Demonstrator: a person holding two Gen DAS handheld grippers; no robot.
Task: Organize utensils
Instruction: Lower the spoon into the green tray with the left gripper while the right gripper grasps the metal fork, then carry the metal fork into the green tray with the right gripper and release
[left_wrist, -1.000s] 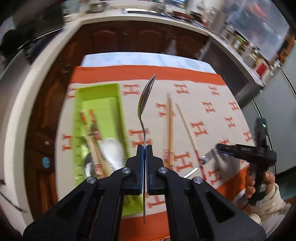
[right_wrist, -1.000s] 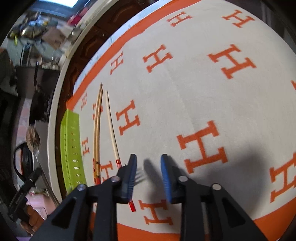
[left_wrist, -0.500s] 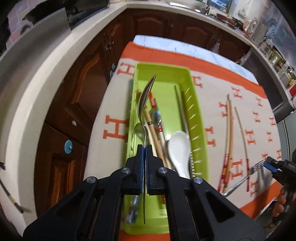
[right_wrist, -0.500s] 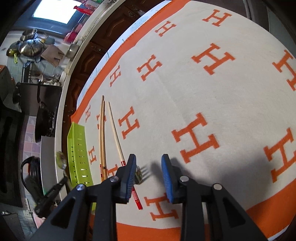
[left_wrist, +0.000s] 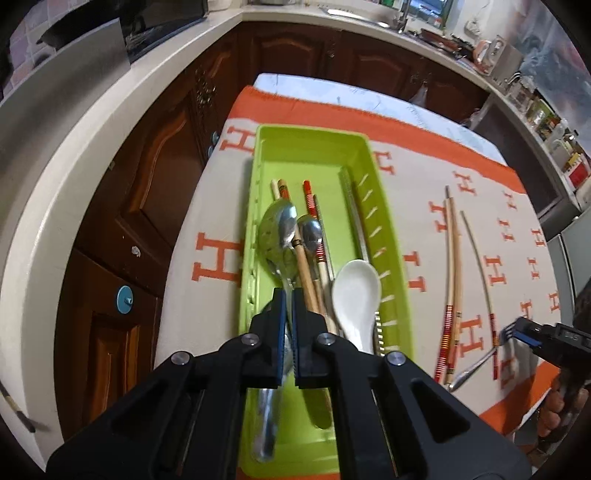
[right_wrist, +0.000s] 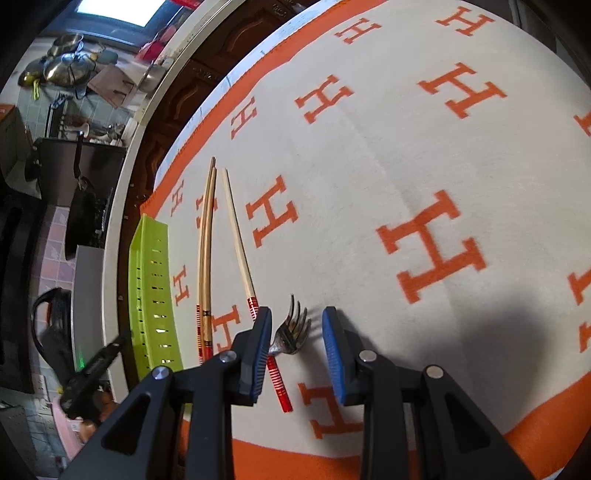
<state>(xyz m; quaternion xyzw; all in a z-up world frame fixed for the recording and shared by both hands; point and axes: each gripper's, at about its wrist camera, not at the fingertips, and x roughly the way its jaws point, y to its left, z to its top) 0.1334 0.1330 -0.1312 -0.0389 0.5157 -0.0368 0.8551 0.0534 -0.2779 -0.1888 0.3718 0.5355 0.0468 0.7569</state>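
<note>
A lime green utensil tray (left_wrist: 314, 131) holds chopsticks, a white ceramic spoon (left_wrist: 356, 291) and metal spoons. My left gripper (left_wrist: 289, 295) hovers over the tray's near end, its jaws a narrow gap apart. A large metal spoon (left_wrist: 279, 230) lies flat in the tray, with its handle running under that gap. A metal fork (right_wrist: 293, 328) rests on the orange-and-cream cloth (right_wrist: 406, 166), across the red end of a single chopstick (right_wrist: 236, 240). My right gripper (right_wrist: 296, 315) is open, with the fork's tines between its fingers and untouched. A chopstick pair (right_wrist: 205, 251) lies beside the tray (right_wrist: 151, 277).
Dark wooden cabinets (left_wrist: 155, 177) and a pale counter edge (left_wrist: 74, 166) run left of the table. A cluttered counter (left_wrist: 535, 110) with jars stands far right. A person's hand (left_wrist: 554, 413) holds the right gripper (left_wrist: 524, 328) at the cloth's near right corner.
The left gripper swung from mid-table to above the tray; the spoon it held upright now lies in the tray. The right gripper edged forward, so the fork's tines sit between its fingers.
</note>
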